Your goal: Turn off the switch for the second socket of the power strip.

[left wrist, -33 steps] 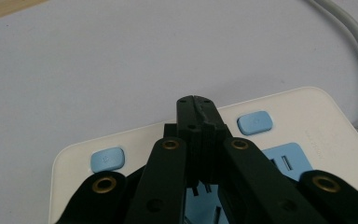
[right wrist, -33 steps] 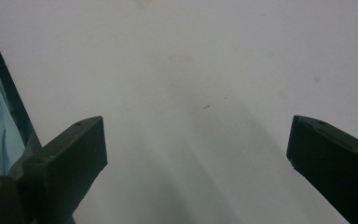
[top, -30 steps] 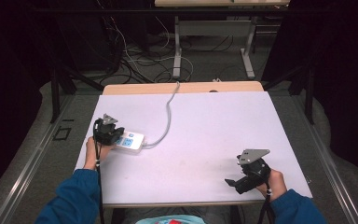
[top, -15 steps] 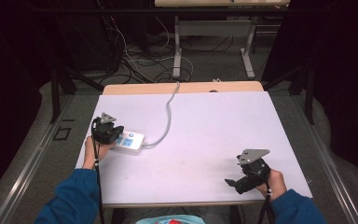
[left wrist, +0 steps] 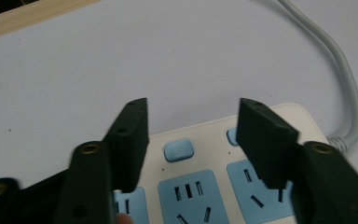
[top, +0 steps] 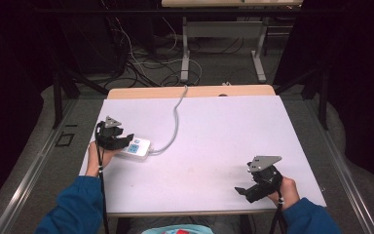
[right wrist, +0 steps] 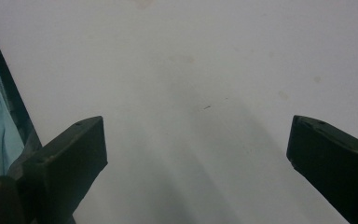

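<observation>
left tool [top: 121, 141] has lowered over power strip [top: 137, 147] (jaws apart).

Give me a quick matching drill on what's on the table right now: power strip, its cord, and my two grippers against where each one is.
Things:
1. power strip
2. cord
3. left gripper
4. right gripper

Places:
A. open over bare table, near right corner
B. runs off the far edge
C. near the left edge
D. open over the blue sockets

Pairs: 1-C, 2-B, 3-D, 4-A
</observation>
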